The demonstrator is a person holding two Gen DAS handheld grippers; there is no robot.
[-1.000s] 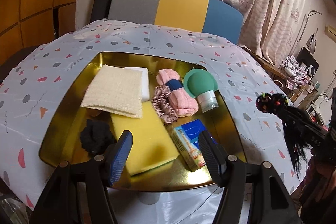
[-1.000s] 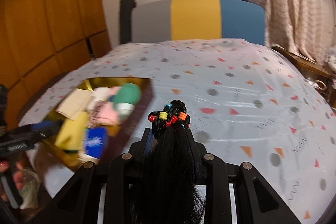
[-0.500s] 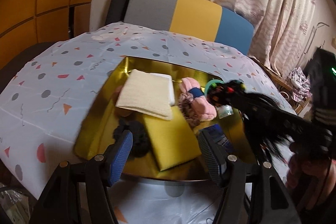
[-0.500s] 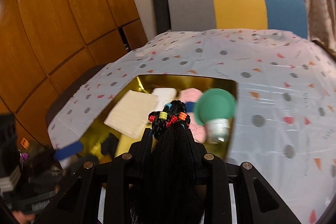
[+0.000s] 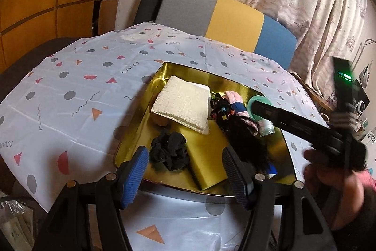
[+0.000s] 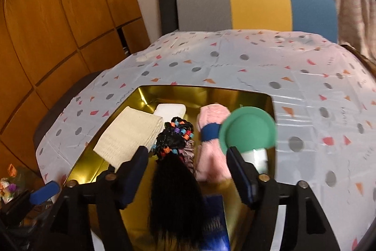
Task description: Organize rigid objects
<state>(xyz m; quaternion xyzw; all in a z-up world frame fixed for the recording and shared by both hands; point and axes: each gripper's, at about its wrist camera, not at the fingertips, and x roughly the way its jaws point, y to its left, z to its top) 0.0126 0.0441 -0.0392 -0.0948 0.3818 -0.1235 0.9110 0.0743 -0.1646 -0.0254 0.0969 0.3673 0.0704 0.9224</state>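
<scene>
your right gripper (image 6: 188, 171) had just been opening, its jaws apart with the black beaded hairpiece (image 6: 175, 157) lying loose between them in the gold tray (image 6: 202, 92), beside the cream cloth (image 6: 128, 135). your left gripper (image 5: 184, 171) stood half open and empty at that tray's near edge.
</scene>
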